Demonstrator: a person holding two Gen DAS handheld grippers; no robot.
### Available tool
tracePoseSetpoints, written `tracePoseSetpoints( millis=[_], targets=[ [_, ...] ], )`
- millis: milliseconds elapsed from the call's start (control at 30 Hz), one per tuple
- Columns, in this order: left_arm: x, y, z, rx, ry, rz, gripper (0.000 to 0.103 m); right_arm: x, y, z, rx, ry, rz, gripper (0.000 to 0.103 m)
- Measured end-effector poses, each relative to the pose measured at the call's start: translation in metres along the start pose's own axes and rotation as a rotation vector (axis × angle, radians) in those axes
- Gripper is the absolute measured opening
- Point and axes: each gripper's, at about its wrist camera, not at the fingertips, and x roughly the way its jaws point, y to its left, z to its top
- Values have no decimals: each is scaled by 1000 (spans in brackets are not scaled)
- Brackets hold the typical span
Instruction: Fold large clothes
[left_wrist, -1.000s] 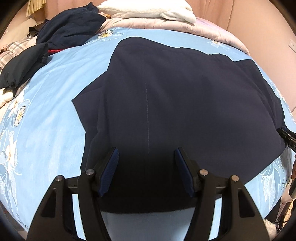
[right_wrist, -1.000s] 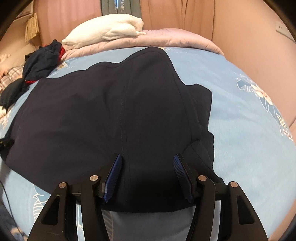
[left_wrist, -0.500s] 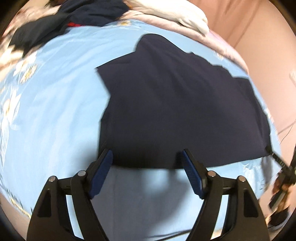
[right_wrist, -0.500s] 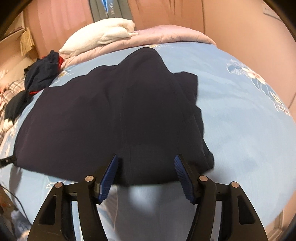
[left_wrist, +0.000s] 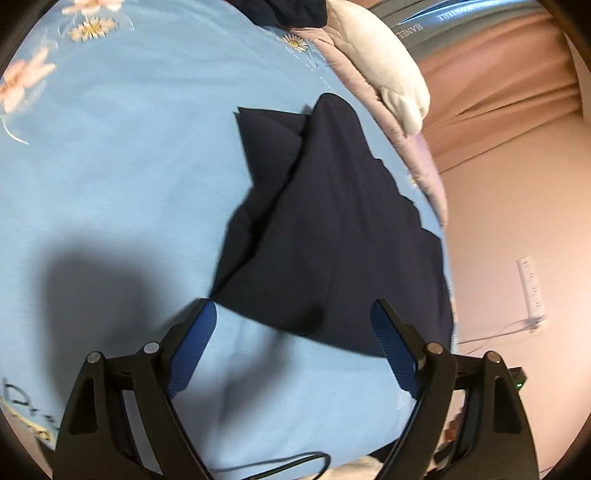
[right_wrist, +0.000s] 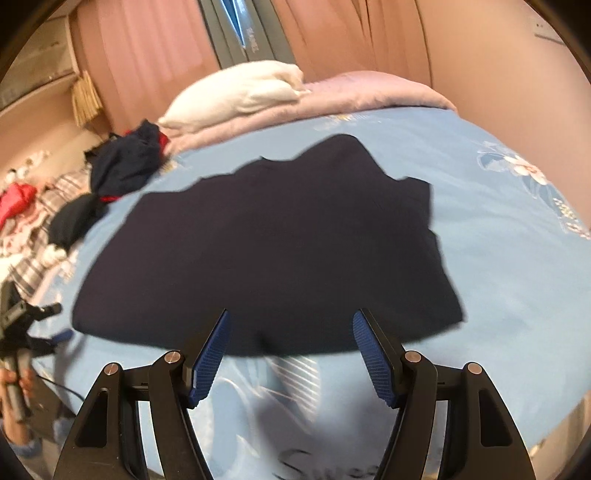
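Left tool (left_wrist: 291, 345) is seen with its jaws opening and nothing between the pads; only the bed sheet (left_wrist: 122, 177) lies under them. Just beyond the fingertips, the near-left corner of the dark navy garment (left_wrist: 332, 236) is met, the cloth being spread flat on the bed and partly folded, with a layered flap along its left side. From this tool the garment runs away and to the right, its long axis being laid across the bed, as the right wrist view shows. Right tool (right_wrist: 291, 350) is held spread and empty over the garment's near hem (right_wrist: 266, 343), which lies just beyond the pads. Each near corner is judged closest to its own tool, so the next fold is likely taken from this near edge.
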Motion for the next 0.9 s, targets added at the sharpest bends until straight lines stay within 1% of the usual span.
tracePoseSetpoints(
  millis=[67,167,267,433,600,667,733,767,867,900],
  targets=[
    [4,-2,2,0,7,2,87,8,9,0,24,-6,53,68],
    [7,-3,5,4,14,-6,89,15,20,-3,23,10,100,68],
    [12,2,13,3,13,-26,89,26,37,-4,-15,32,112,68],
    [19,12,34,-4,-6,-69,89,33,48,-6,-43,57,119,68],
    [37,9,55,19,26,-103,89,30,49,-7,-43,53,135,68],
    [42,8,60,25,33,-114,91,31,49,-7,-23,52,174,68],
    [48,3,64,35,36,-128,100,34,52,-5,-19,49,192,68],
    [52,-2,65,48,41,-138,102,37,54,-3,-25,51,190,68],
    [61,-8,69,77,59,-137,102,45,64,1,-43,54,198,68],
    [65,-10,71,86,68,-147,102,47,66,2,-48,55,203,68]
  ],
)
